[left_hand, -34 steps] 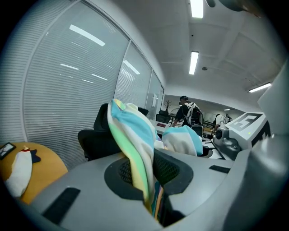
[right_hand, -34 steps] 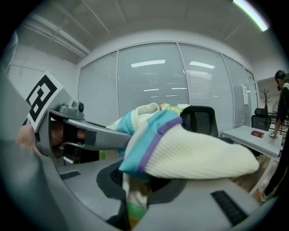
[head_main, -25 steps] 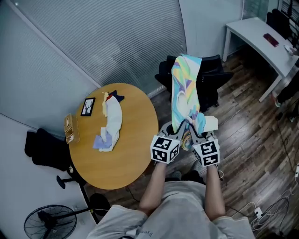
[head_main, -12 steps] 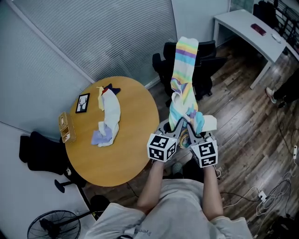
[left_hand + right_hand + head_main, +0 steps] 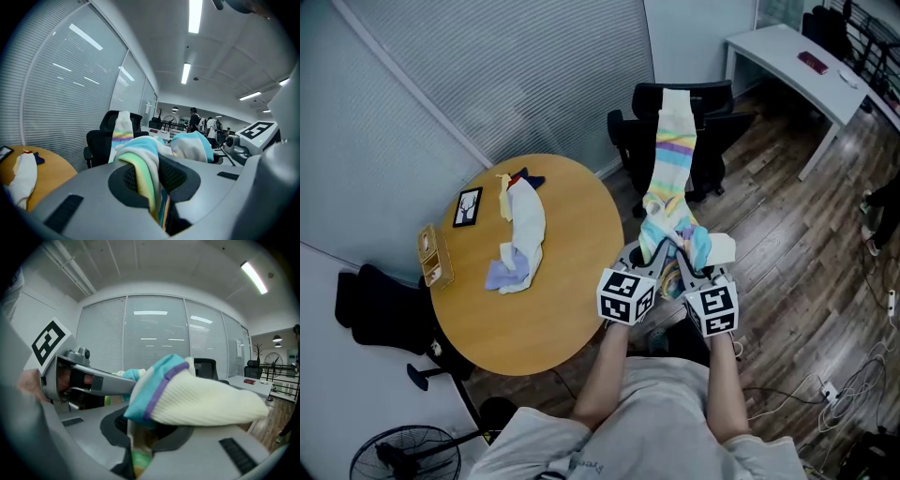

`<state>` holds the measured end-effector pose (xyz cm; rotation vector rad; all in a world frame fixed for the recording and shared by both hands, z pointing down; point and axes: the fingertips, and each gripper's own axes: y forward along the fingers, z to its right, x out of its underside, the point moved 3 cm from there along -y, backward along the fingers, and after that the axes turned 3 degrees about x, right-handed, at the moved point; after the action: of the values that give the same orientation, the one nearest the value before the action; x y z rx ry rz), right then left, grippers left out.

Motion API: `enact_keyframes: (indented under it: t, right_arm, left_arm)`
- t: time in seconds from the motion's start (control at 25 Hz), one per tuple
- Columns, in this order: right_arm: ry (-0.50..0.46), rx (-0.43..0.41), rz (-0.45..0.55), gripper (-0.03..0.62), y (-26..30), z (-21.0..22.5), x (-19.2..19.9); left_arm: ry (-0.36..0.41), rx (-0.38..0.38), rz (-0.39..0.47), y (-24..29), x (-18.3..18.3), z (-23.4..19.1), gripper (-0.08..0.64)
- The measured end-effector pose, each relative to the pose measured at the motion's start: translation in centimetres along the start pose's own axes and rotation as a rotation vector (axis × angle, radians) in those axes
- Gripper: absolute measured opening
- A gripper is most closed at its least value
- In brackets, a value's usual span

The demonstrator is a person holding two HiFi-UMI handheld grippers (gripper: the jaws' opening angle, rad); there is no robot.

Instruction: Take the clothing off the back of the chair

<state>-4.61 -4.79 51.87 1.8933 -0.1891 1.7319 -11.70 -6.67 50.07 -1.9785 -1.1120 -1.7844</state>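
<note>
A pastel striped knit garment (image 5: 672,159) stretches from the back of the black office chair (image 5: 713,98) down to both grippers. Its far end still lies over the chair back. My left gripper (image 5: 657,251) is shut on a bunched fold of it (image 5: 140,164). Beside it, my right gripper (image 5: 683,257) is shut on another fold, whose cream and teal cuff (image 5: 187,394) bulges over the jaws. The chair (image 5: 101,136) stands behind the cloth in the left gripper view.
A round wooden table (image 5: 572,300) at the left carries a white garment (image 5: 525,234), a small picture frame (image 5: 469,208) and a wooden box (image 5: 434,258). A white desk (image 5: 787,52) stands at the far right. Another black chair (image 5: 375,309) and a fan (image 5: 394,459) stand at the lower left.
Both grippers have pulled the garment toward me. It is drawn out longer and thinner, with less cloth over the chair back.
</note>
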Motion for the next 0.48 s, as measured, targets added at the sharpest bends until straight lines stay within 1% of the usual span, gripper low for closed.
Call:
enact_keyframes:
  t: [0.16, 0.48]
  right_arm:
    - [-0.015, 0.002, 0.007, 0.063, 0.10, -0.15, -0.23]
    - [0.007, -0.002, 0.001, 0.064, 0.36, 0.11, -0.48]
  left_arm:
    - [-0.003, 0.003, 0.001, -0.39, -0.10, -0.35, 0.061]
    - [0.001, 0.014, -0.009, -0.34, -0.04, -0.78, 0.063]
